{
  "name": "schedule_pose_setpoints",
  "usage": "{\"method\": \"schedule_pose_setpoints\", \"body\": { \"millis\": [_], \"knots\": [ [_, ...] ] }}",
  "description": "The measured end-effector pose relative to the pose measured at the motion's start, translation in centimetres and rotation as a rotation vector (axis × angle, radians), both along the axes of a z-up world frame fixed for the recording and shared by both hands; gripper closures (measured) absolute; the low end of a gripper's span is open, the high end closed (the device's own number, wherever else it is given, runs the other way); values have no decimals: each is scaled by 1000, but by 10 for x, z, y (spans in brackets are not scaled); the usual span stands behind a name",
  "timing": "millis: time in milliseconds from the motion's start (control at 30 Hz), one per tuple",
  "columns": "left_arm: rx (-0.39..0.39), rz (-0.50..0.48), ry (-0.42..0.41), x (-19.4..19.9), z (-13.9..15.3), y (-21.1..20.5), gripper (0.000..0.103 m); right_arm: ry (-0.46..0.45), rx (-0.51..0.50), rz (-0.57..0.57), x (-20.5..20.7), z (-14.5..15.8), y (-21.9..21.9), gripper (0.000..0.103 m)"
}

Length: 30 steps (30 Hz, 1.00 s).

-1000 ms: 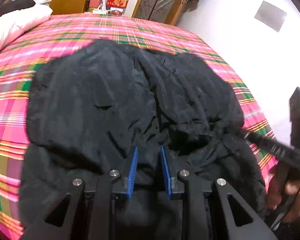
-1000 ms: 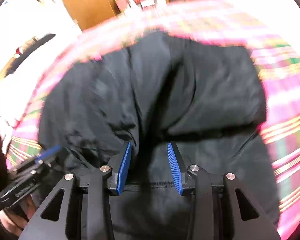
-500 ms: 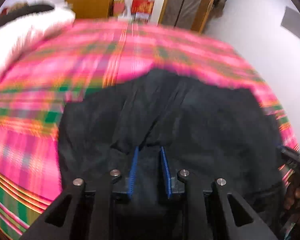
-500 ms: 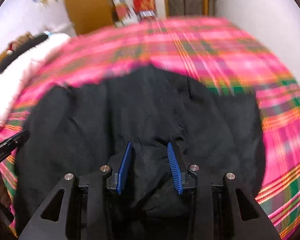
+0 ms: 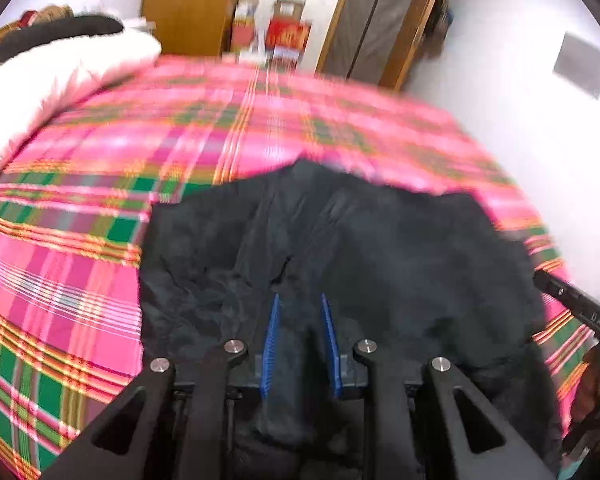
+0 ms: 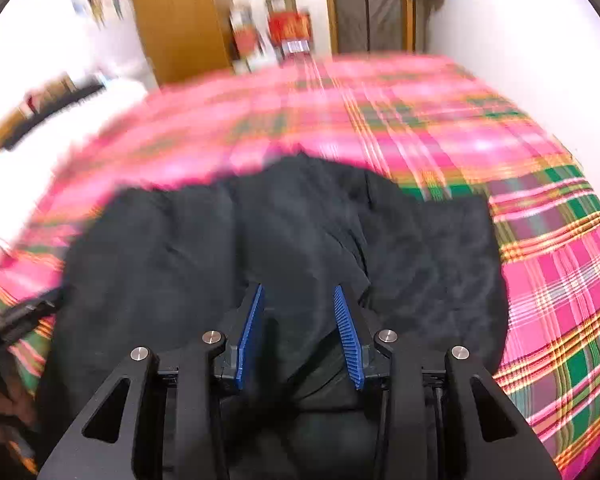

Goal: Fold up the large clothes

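The black garment (image 5: 380,248) lies bunched on the plaid bed (image 5: 100,184), directly ahead of and beneath both tongs. Left tongs (image 5: 299,344): pinching a fold of garment fabric. Right tongs (image 6: 299,336): spread wider, fabric between the fingers; grip cannot be confirmed.

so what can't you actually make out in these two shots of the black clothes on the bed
- Left wrist view: the black garment runs under the left gripper and off the bottom edge, so its near hem is hidden.
- Right wrist view: the right gripper covers the garment's near part; what kind of garment it is cannot be told.
- Both views: the plaid bedspread and the boxes by the far wall are motion-blurred, print unreadable.
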<state>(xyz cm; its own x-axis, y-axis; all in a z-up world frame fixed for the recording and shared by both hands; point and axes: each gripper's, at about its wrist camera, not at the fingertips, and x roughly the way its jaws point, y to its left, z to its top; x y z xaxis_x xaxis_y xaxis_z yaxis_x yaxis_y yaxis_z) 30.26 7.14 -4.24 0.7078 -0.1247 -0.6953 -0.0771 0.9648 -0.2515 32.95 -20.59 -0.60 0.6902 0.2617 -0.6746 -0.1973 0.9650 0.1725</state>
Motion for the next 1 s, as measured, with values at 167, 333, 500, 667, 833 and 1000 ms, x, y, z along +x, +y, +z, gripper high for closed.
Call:
{"method": "schedule_pose_setpoints", "body": {
  "millis": [167, 333, 500, 667, 833, 1000],
  "knots": [
    [-1, -118, 28, 0, -12, -35, 79, 70, -30, 89, -2, -29, 29, 66],
    [-16, -126, 95, 10, -62, -40, 79, 165, -71, 98, 12, -79, 29, 67],
    [3, -123, 83, 14, -67, -42, 79, 145, -121, 92, 9, -86, 39, 67],
    [-3, -124, 77, 10, -69, -42, 79, 136, -120, 89, 7, -86, 35, 67],
    [17, -124, 68, 3, -70, -47, 79, 131, -125, 88, 6, -87, 38, 67],
    [22, -125, 56, -3, -70, -51, 79, 119, -126, 86, 3, -90, 40, 67]
  ]
}}
